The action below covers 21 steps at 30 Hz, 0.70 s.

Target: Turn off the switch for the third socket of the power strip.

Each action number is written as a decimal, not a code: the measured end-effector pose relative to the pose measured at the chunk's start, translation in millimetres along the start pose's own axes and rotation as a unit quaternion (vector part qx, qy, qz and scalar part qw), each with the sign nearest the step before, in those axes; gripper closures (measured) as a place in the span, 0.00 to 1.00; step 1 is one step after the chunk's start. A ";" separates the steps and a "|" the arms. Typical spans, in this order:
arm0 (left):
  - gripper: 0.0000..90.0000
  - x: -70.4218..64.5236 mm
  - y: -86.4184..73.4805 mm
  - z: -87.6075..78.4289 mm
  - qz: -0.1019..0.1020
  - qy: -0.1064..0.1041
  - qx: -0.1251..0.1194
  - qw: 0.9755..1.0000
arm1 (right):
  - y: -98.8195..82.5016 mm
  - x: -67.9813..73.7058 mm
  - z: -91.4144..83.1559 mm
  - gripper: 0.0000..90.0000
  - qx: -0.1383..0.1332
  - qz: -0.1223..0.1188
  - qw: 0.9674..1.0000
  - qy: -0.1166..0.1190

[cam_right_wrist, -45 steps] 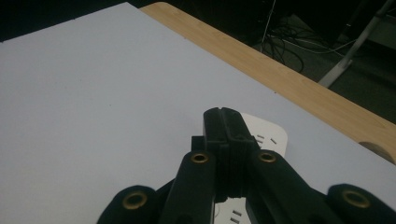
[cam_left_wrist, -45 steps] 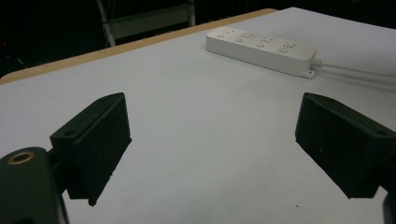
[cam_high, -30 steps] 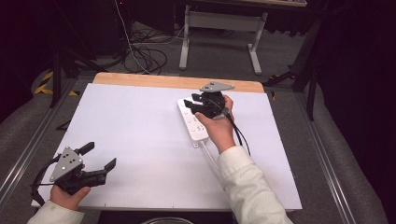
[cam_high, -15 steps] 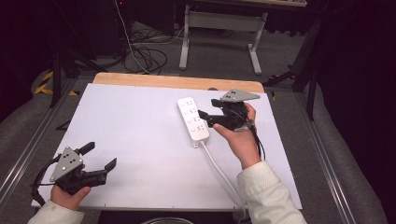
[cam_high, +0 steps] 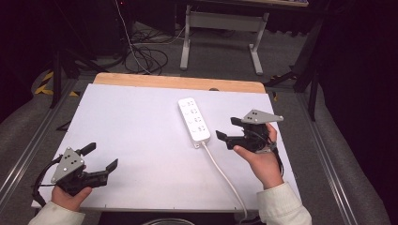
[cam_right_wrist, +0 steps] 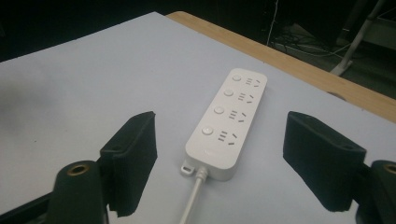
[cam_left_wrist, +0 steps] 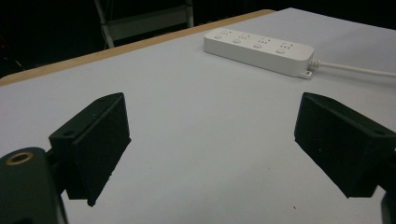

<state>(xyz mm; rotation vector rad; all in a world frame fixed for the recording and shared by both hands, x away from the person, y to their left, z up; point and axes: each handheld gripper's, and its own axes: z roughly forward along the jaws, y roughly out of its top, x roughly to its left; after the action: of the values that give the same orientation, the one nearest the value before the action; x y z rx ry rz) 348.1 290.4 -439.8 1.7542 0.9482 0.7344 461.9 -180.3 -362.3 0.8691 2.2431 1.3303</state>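
Observation:
A white power strip (cam_high: 194,121) with several sockets and round buttons lies flat on the white table top (cam_high: 131,117), right of centre. Its white cable (cam_high: 223,174) runs off the near edge. My right gripper (cam_high: 226,129) hovers just right of the strip's cable end, open and holding nothing. In the right gripper view the power strip (cam_right_wrist: 228,122) lies between and beyond the wide-apart jaws of the gripper (cam_right_wrist: 219,119). My left gripper (cam_high: 102,155) is open at the near left corner, far from the strip. The left gripper view has the power strip (cam_left_wrist: 259,44) at the far right.
A bare wooden band (cam_high: 178,82) runs along the table's far edge. Beyond it, on the grey floor, are tangled black cables (cam_high: 145,56) and a grey metal stand (cam_high: 220,28). Metal rails (cam_high: 28,150) flank the table on both sides.
My right gripper has drawn back from over the power strip toward the near right and now sits beside its cable end. The strip and the left gripper have stayed put.

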 end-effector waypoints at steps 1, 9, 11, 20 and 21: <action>0.12 0.0 -0.1 0.1 -0.002 -0.001 -0.001 1.000 | -3.4 0.1 -2.5 0.29 0.001 0.003 1.000 0.001; 0.12 0.0 -0.3 0.3 -0.001 -0.004 -0.001 1.000 | -33.4 -0.2 -18.5 0.27 0.000 0.026 1.000 0.010; 0.12 0.6 -0.3 -0.7 0.001 -0.007 -0.003 1.000 | -42.4 -0.8 -21.5 0.27 0.000 0.027 1.000 0.005; 0.11 -0.9 -2.0 -1.4 -0.001 -0.029 -0.005 1.000 | -78.6 -2.3 -24.6 0.26 0.009 0.039 0.999 0.009; 0.11 -0.7 -2.1 -1.4 0.001 -0.027 -0.002 1.000 | -82.9 -3.1 -23.5 0.26 0.012 0.043 0.999 0.010</action>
<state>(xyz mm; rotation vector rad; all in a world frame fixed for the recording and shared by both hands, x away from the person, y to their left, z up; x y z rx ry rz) 346.0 290.9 -441.3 1.7624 0.9080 0.6855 424.1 -227.1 -424.2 0.9740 2.2638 1.3571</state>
